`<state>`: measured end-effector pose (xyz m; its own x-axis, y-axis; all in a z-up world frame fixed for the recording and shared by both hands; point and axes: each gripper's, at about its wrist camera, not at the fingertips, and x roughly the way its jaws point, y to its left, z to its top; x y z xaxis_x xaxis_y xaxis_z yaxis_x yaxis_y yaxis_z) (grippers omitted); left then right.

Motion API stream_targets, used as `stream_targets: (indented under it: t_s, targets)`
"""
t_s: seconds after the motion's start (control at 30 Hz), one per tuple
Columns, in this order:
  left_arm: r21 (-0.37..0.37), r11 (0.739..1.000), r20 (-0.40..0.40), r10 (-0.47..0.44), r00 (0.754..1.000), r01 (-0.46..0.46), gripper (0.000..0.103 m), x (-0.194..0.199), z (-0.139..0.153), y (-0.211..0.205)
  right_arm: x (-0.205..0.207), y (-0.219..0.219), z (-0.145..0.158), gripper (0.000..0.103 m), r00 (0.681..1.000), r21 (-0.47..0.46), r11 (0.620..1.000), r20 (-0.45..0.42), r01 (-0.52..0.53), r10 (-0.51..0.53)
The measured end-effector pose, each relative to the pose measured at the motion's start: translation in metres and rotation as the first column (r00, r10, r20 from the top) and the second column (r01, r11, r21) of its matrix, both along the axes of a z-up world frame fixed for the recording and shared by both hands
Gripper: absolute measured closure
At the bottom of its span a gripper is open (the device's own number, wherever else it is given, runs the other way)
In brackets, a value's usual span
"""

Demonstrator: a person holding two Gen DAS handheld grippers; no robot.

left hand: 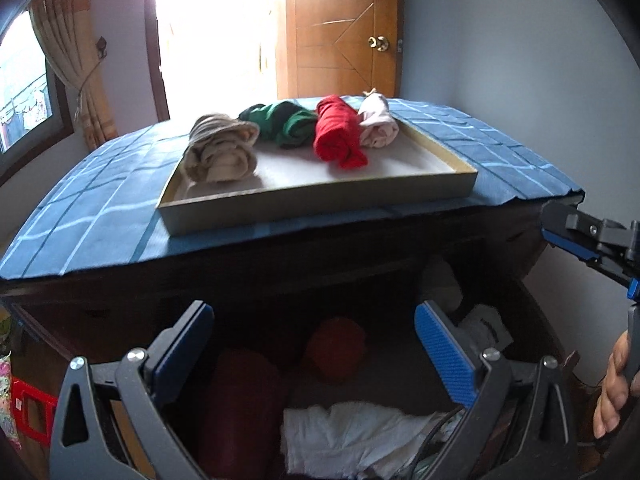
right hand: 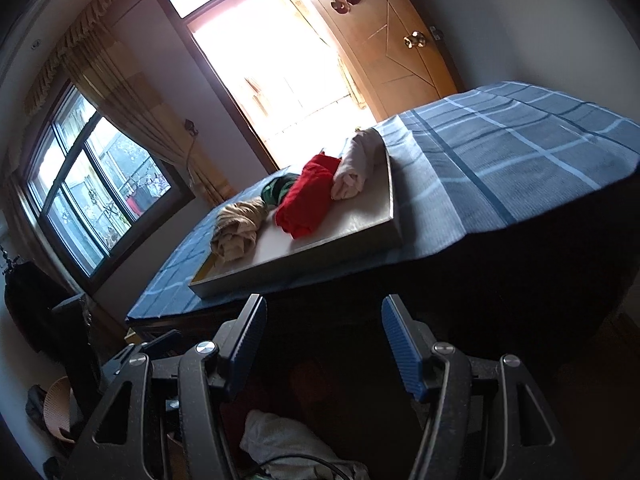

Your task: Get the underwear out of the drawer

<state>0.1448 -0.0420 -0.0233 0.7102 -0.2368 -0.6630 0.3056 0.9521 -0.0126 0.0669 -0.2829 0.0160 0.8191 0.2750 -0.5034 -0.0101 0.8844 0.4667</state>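
Both tongs apart, empty: left tongs [left hand: 314, 344] over open drawer [left hand: 536, 312], right tongs [right hand: 324, 344] alongside. Red roll [left hand: 336, 346] in dark drawer, beside white cloth [left hand: 352, 432]. Risk: poor light, tongs snag white cloth or cable instead.

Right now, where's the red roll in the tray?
In the left wrist view the red roll lies right of centre in the tray on the dresser top, between the green roll and the pale pink roll.
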Motion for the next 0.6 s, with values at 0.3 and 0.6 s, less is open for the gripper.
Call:
stream_targets:
  t_s: [0.3, 0.6]
  targets:
    - [0.030, 0.999, -0.050, 0.019, 0.999, -0.017, 0.001, -0.009, -0.018, 0.024, -0.012, -0.006, -0.019, 0.040, 0.997, -0.025, 1.000, -0.075, 0.002, -0.004]
    - [0.090, 0.996, -0.094, 0.026, 0.995, -0.018, 0.001, -0.016, -0.033, 0.051, -0.029, -0.009, -0.029, 0.040, 0.982, -0.011, 0.998, -0.180, -0.056, 0.053]
